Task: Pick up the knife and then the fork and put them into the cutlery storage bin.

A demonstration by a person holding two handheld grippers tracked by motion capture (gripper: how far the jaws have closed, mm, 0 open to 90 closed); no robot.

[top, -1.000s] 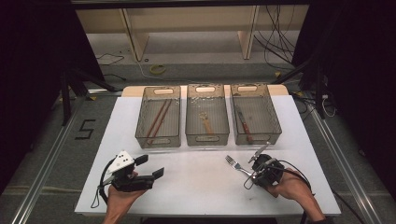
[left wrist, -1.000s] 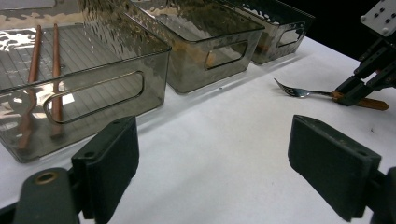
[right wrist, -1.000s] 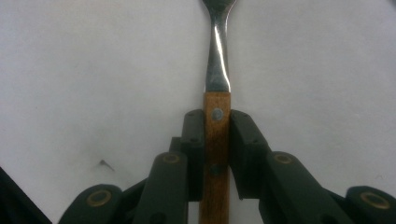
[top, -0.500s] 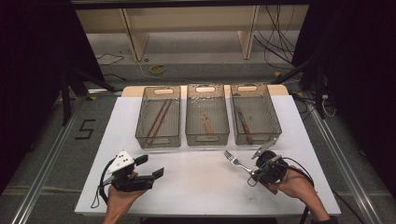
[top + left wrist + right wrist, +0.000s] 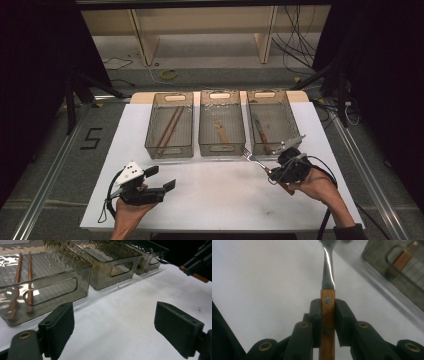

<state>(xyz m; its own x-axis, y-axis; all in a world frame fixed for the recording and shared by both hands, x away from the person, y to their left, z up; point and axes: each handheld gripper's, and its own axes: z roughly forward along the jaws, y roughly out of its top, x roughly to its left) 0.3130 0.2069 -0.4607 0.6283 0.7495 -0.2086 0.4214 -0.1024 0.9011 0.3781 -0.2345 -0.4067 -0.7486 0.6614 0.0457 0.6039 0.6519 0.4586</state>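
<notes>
Right now the right gripper, at the lower right of the high view, has its jaws closed tight on the wooden handle of a fork; the right gripper view shows the two black pads pressed flat against either side of the riveted handle, with the steel neck running straight up out of the top of the frame. Seen from above, the fork points up and left toward the row of three smoked plastic bins, its tines just in front of the gap between the middle bin and the right bin. Gripping low on the handle leaves the whole metal end free, which would suit lowering it into a bin tines first. The right bin already holds a wooden-handled utensil, the middle bin another small one, and the left bin a pair of chopsticks, so the sorting appears to go by type. The left gripper, at the lower left, rests near the white tabletop with its jaws spread wide and nothing between them, seemingly waiting.
</notes>
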